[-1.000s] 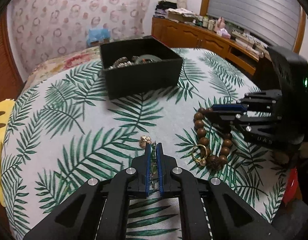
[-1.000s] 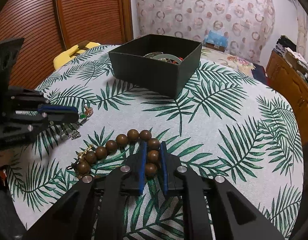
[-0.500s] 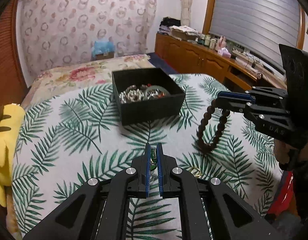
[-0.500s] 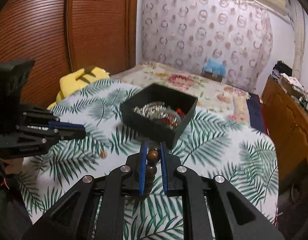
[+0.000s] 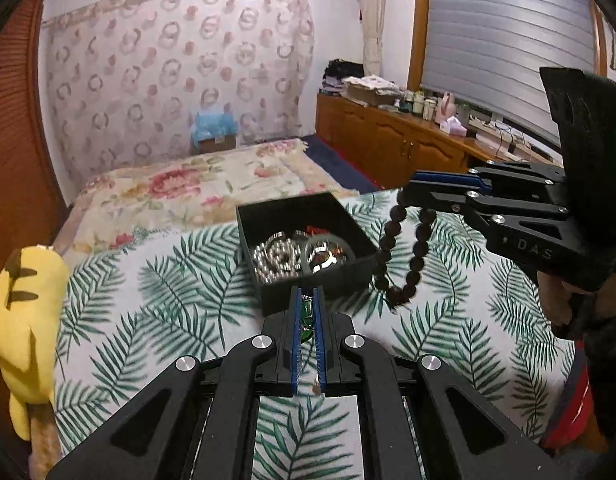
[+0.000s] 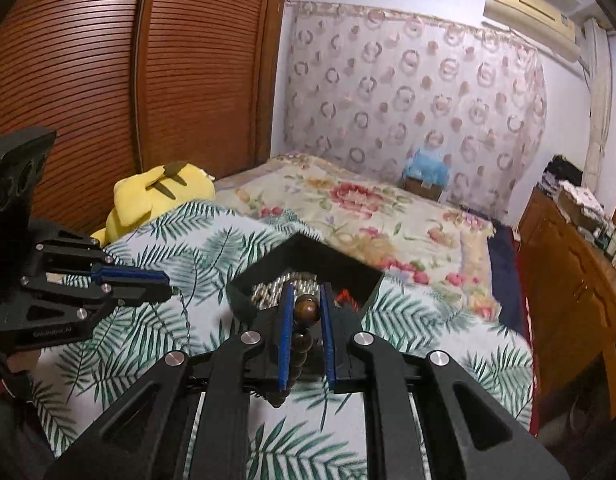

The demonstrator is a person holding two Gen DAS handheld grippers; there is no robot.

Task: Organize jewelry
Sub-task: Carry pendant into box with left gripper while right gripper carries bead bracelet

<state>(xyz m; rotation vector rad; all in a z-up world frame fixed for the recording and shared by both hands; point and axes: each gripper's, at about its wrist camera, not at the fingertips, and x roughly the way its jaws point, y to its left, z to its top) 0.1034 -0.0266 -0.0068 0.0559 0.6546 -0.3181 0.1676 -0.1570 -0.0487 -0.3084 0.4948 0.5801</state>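
Right gripper (image 6: 304, 312): clamped on one bead of the bracelet (image 5: 403, 256); the rest of the loop hangs free, above the cloth (image 5: 148, 320), just beside the box's near right corner.

Left gripper (image 5: 306, 312): pads closed on a small green-and-metal piece (image 5: 306, 314), mostly hidden between them; held up just before the box's near wall.

Box (image 5: 304, 204): black, open, near the cloth's far edge. Contents: silver bead strand, a pale bangle, a metal ring piece, something red at the back. No dividers visible.

Risks:
- bracelet swings, snags the box rim and drops outside
- single-bead grip slips
- two grippers crowd one opening and collide
- small piece falls unnoticed onto the patterned cloth
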